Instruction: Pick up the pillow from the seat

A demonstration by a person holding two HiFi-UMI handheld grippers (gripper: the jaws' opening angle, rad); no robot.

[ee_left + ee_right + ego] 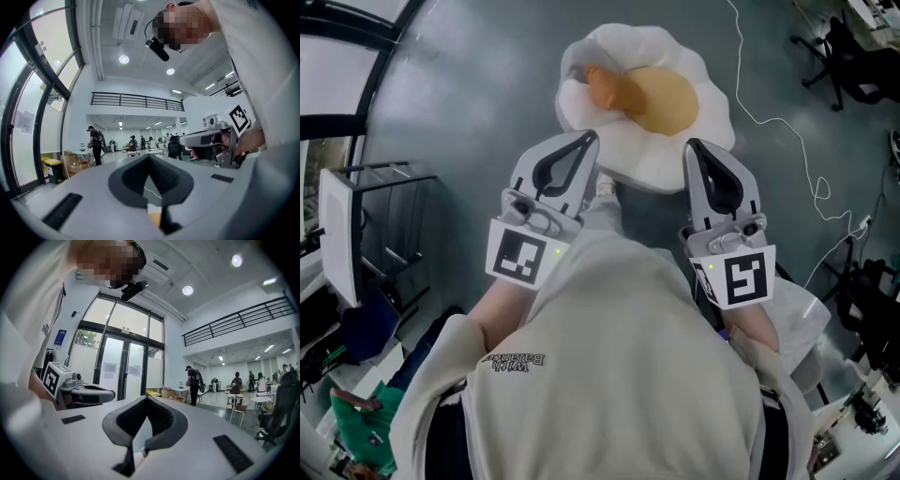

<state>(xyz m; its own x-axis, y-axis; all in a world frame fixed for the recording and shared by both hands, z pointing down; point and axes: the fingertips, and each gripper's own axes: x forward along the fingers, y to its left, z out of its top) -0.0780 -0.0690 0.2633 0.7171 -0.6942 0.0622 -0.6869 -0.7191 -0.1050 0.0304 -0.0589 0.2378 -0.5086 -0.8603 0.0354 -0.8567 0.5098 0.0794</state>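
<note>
While white egg-shaped plush pillow with orange yolk centre point(666, 98) lies untouched below, I judge approach pending: left gripper point(589, 139), right gripper point(691, 145) both pinched closed, empty. Next needs lowering, jaws spread, bite on rim.

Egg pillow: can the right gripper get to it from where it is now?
Probably yes. In the head view nothing stands between the right gripper and the egg pillow, which lies just beyond its tip. But the jaws are shut, so they would have to open first.
</note>
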